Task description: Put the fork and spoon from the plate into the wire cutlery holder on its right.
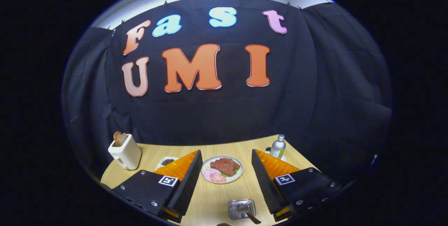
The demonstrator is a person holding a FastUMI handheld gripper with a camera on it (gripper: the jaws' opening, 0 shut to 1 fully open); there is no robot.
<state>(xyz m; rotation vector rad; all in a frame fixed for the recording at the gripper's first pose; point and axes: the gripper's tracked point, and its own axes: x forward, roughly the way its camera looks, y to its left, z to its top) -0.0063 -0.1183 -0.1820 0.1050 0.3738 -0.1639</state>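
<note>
Between the wide-apart fingers of the gripper [226,175], holding nothing: wire cutlery holder [242,208] with one utensil handle [252,217]. Risk: snagging the holder's rim and tipping it.

Between the hand-held gripper's [226,156] spread fingers, the plate [222,169] lies beyond the wire cutlery holder [242,209].

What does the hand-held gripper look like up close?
The hand-held gripper has two wedge-shaped fingers with ribbed inner faces, standing wide apart. Each sits on a boxy black mount with silver screws and a small square black-and-white marker tag. No cables show.
</note>
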